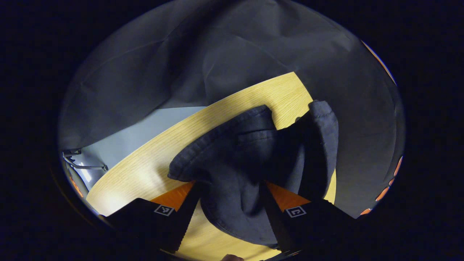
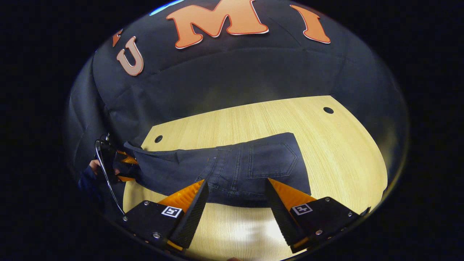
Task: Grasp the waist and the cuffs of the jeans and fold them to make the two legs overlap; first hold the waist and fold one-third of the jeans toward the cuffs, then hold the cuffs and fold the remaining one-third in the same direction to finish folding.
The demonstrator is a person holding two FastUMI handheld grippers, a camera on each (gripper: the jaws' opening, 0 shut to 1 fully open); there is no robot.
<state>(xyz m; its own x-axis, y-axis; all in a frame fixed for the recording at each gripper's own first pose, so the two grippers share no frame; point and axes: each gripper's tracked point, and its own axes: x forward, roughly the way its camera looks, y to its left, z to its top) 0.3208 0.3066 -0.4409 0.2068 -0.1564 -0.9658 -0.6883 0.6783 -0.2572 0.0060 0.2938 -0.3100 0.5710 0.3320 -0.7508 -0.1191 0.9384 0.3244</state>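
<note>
Dark jeans lie across the wooden table, legs overlapped, with the waist and a back pocket toward the right. My right gripper is open, its fingertips over the near edge of the jeans by the waist. At the far left the leg end reaches my left gripper, which a hand holds. In the left gripper view the bunched cuffs sit between the spread fingers of my left gripper, which is open. One cuff stands up at the right.
Two round holes mark the table's far corners. The booth's black cloth wall hangs close behind the table. In the left gripper view, grey floor and a metal bracket lie past the table edge.
</note>
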